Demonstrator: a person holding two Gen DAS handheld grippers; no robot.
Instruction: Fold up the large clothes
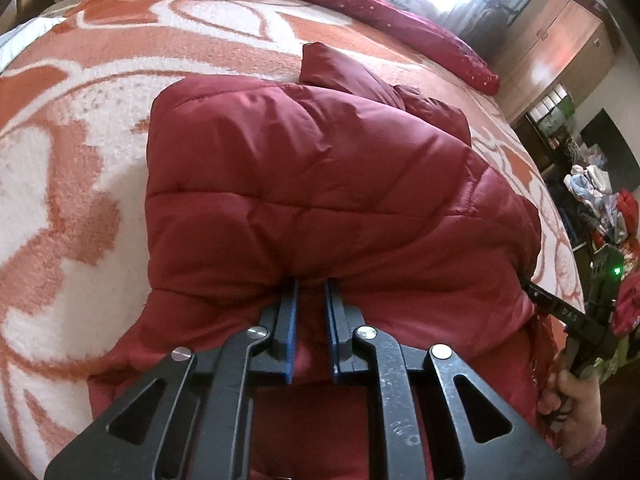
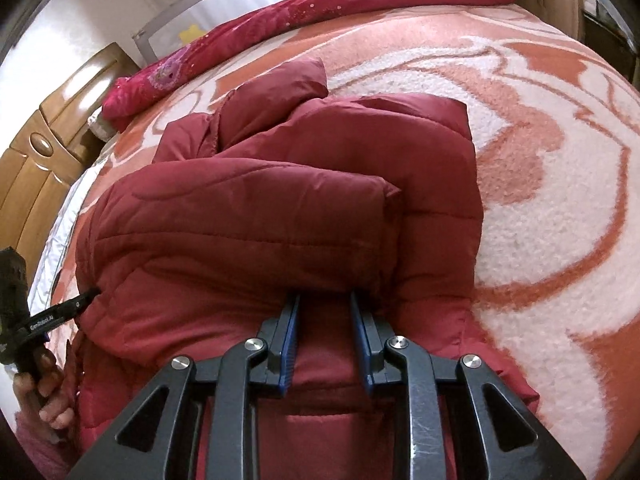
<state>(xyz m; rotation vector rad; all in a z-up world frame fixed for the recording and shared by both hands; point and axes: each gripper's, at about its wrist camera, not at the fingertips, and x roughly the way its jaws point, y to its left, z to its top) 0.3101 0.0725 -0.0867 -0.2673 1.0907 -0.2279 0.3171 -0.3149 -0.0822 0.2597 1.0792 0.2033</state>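
Puffy dark-red quilted jacket (image 1: 304, 184) bunched on bed blanket (image 1: 80, 152); left gripper (image 1: 311, 284) and right gripper (image 2: 325, 298) each pinch folded jacket edge, jaws narrowly parted.

Dark red quilted puffer jacket (image 1: 320, 184), partly folded into a bulky bundle, sleeve doubled over the top, near edge lifted; lies mid-bed (image 1: 80, 152) on orange-and-white blanket (image 2: 560, 184).

Orange-and-white blanket (image 1: 80, 152), red quilt (image 2: 320, 4) along its far edge, wooden wardrobe (image 2: 52, 136) beyond.
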